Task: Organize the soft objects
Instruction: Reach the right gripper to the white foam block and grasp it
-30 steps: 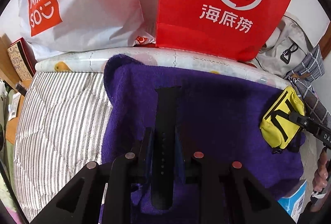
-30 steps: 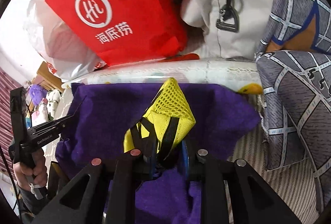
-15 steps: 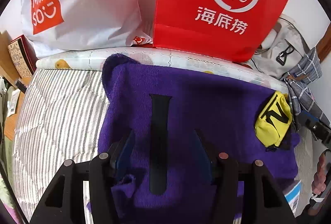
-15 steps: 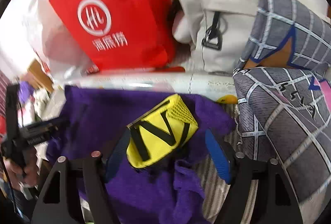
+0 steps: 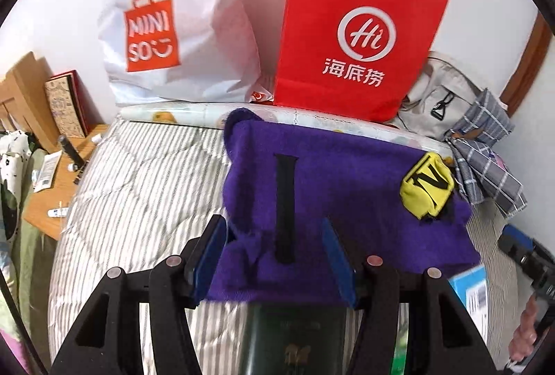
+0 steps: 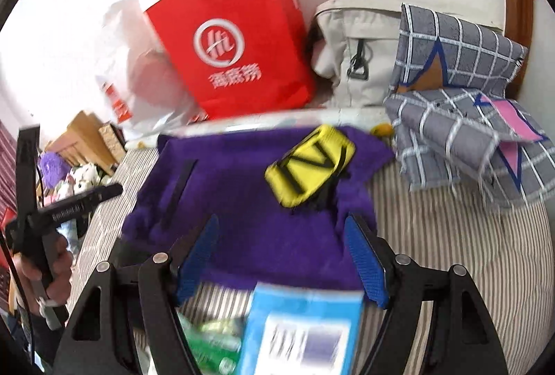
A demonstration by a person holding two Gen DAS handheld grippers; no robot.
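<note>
Striped bedding (image 5: 138, 194) covers the bed on which a purple towel (image 5: 347, 201) has been spread; everything below is placed relative to that towel. On its left half a black strap (image 5: 285, 208) is laid flat, and near its far right corner a yellow pouch (image 6: 310, 165) is set down. Behind the towel a red paper bag (image 5: 353, 28) and a white shopping bag (image 5: 173, 28) are propped against the wall, with a beige backpack (image 6: 350, 52) and checked pillows (image 6: 461, 118) to the right. The left gripper (image 5: 274, 257) is held with fingers parted, the strap lying loose between them; the right gripper (image 6: 282, 257) is likewise released, nothing being grasped. Two soft items are judged placed. A blue box (image 6: 301, 333) at the towel's near edge is not yet dealt with, if it is meant to be.
</note>
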